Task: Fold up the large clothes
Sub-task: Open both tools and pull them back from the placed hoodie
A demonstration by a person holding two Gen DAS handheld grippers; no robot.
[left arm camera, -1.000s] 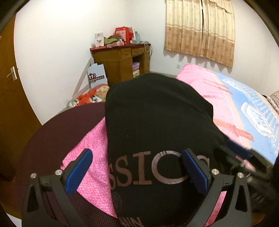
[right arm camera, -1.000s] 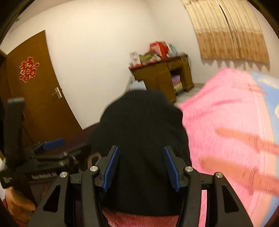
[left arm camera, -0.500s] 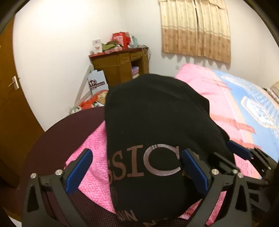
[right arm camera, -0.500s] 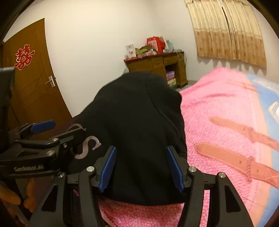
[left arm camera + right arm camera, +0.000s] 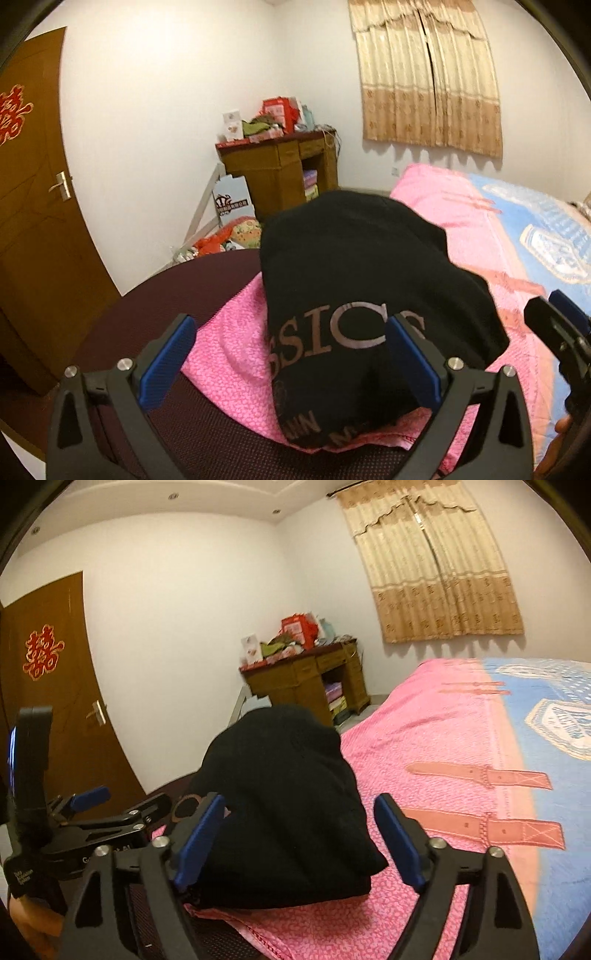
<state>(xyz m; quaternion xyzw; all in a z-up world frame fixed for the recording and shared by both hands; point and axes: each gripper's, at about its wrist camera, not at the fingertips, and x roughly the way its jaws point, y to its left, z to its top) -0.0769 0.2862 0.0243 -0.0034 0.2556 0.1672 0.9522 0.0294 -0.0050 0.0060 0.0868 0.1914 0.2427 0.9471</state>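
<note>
bedroom, pink bedspread [image 5: 436,738], black garment [image 5: 354,280] folded, both tools released, right [image 5: 299,843] just widened

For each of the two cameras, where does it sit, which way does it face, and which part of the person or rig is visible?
Left wrist view: sits on the left gripper, faces the black garment and desk; jaws open; the right gripper shows at the right edge.
Right wrist view: sits on the right gripper, faces the same garment from its right; jaws have just been opening, pads clear of cloth; left gripper and a hand show at left.
Shared: garment, pink bedspread, desk, curtain, door.
</note>
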